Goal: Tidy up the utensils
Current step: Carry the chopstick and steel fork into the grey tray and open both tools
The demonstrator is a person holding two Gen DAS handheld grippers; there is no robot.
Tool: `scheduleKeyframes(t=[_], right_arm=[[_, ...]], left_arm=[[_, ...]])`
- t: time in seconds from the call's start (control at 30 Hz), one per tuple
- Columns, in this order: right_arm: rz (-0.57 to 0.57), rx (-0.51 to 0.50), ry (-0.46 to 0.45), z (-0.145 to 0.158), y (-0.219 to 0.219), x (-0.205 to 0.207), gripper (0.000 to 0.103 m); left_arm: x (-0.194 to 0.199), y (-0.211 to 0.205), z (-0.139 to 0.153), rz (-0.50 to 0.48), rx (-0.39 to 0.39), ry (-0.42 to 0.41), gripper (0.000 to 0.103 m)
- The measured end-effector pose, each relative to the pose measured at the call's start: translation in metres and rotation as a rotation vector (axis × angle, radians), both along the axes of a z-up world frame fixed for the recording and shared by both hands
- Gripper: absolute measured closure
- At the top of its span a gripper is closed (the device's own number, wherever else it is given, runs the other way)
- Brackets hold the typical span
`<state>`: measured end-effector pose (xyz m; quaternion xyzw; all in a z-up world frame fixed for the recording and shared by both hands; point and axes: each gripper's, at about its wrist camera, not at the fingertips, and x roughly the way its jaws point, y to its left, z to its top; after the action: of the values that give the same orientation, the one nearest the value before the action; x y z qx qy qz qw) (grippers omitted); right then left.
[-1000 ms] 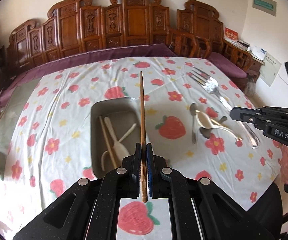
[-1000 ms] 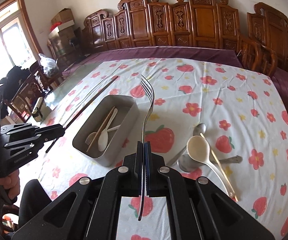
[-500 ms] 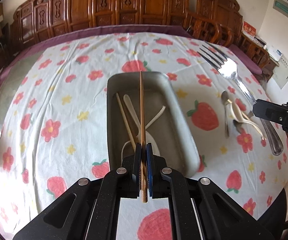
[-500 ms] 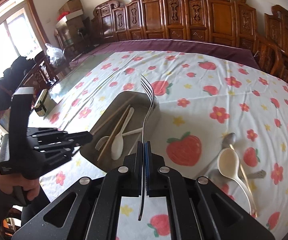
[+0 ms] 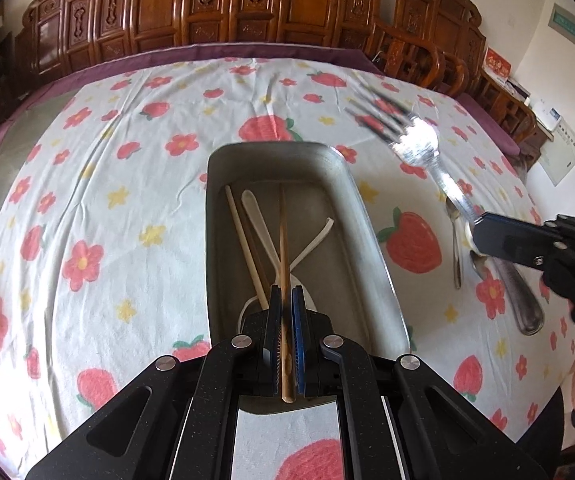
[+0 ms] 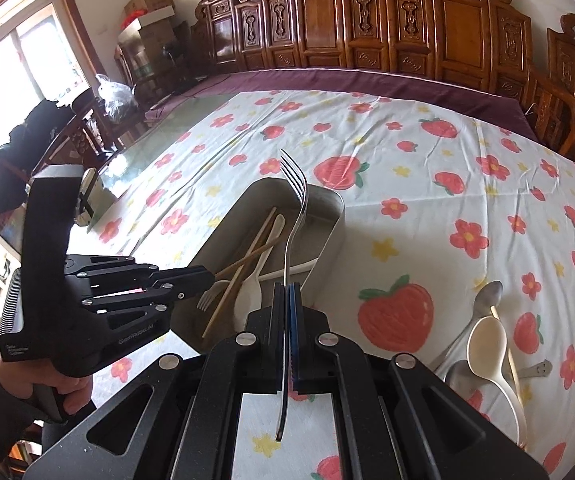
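Your left tool (image 5: 286,304) is clenching a wooden chopstick (image 5: 284,248) over the metal tray (image 5: 371,240), so you are delivering it and should loosen to drop it in. Your right tool (image 6: 288,300) is gripping a fork (image 6: 293,216) above the tray's right side, next to go in; spoons (image 6: 483,332) are waiting on the worktop (image 6: 427,208).

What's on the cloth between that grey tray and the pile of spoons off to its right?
Only bare cloth with a big printed strawberry; no utensil lies between the tray and the spoons, as the right wrist view shows.
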<state>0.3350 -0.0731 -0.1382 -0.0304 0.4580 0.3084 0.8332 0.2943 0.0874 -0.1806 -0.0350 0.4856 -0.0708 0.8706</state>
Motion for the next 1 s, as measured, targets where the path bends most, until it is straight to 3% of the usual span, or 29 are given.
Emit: scheduleKeyframes(t=[0.63, 1.0], right_arm=[[-0.023, 0.067, 0.093, -0.025, 0.048, 0.020, 0.100], [-0.034, 0.004, 0.121, -0.050, 0.075, 0.031, 0.100]], left_arm=[[-0.020, 0.040, 0.038, 0.066, 0.021, -0.078, 0.098], [-0.029, 0.061, 0.044, 0.105, 0.022, -0.083, 0.098]])
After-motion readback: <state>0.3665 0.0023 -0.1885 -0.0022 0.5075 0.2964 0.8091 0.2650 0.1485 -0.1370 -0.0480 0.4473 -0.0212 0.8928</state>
